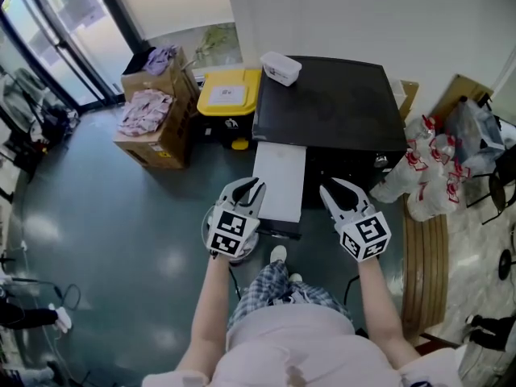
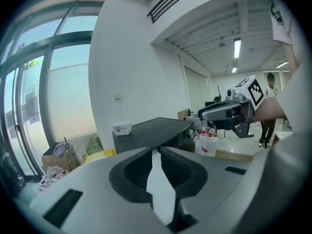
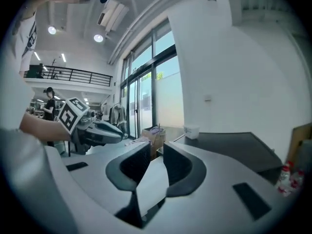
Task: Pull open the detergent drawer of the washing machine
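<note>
Standing at the front edge of the black, flat-topped washing machine (image 1: 330, 103), the person holds both grippers up and roughly level, clear of everything. This looks like a pause away from the work, not a reach.

A brown cardboard box (image 1: 157, 131) heaped with pinkish cloth and a yellow-lidded bin (image 1: 230, 91) sit on the glossy dark floor (image 1: 121, 216) against the machine's left side, likely pushed there to keep the front free.

A white rectangular panel (image 1: 280, 180) juts from the machine's front left corner towards the person, between the two grippers and below them. It sits where a detergent drawer would, so I judge it to be that drawer, already drawn well out, though its inside cannot be made out.

On the left gripper (image 1: 251, 190) the dark fingers (image 2: 134, 172) stand almost together, with a thin slit between them and nothing in it. The right gripper (image 1: 332, 192) shows a slightly wider slit, also empty, which fits a let-go.

A small white plastic tub (image 1: 280, 68) rests at the back left corner of the machine's top, out of the way.
</note>
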A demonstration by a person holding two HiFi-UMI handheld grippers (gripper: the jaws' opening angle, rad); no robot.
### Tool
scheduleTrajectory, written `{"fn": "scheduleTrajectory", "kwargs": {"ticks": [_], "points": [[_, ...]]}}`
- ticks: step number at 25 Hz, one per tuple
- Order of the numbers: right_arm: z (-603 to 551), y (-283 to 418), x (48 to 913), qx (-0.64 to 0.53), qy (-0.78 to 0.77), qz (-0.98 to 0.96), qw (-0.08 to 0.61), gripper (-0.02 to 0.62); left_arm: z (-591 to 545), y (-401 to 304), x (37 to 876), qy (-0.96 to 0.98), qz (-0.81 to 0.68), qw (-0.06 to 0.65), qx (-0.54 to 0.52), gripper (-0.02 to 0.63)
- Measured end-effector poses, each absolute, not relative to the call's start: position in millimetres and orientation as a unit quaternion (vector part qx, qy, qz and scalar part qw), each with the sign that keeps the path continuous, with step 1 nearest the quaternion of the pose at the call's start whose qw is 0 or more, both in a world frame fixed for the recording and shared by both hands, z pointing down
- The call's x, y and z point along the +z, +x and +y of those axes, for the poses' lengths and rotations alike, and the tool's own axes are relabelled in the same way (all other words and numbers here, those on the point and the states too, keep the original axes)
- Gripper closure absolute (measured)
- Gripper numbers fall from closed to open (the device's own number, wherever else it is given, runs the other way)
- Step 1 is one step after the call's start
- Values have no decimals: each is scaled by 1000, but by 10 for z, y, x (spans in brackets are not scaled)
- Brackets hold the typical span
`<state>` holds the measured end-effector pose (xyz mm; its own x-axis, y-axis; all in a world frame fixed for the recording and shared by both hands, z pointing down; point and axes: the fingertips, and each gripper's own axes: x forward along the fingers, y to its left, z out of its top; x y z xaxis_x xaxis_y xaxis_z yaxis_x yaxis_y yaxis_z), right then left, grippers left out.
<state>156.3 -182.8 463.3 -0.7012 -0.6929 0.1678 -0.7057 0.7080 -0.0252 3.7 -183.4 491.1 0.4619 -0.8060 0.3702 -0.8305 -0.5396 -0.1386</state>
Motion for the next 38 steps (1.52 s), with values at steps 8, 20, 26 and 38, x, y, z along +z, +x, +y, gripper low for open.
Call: {"fn": "scheduleTrajectory", "kwargs": {"ticks": [8,20,26,38], "points": [[-1856,1935,4308,13,473,-881,18,578,-1837,42,4599,842,-525,21,126,571],[-1830,2149,4271,-17,532,-846,8,581,-1796,53,4578,839,-531,23,113,580],[-1822,2182,4341,-15,540,-841,24,581,-1794,69,4576,840,-530,25,111,580],[-1825,2264,4413,-6,547,-837,35,581,-1804,83,4558,841,-529,23,115,580]]}}
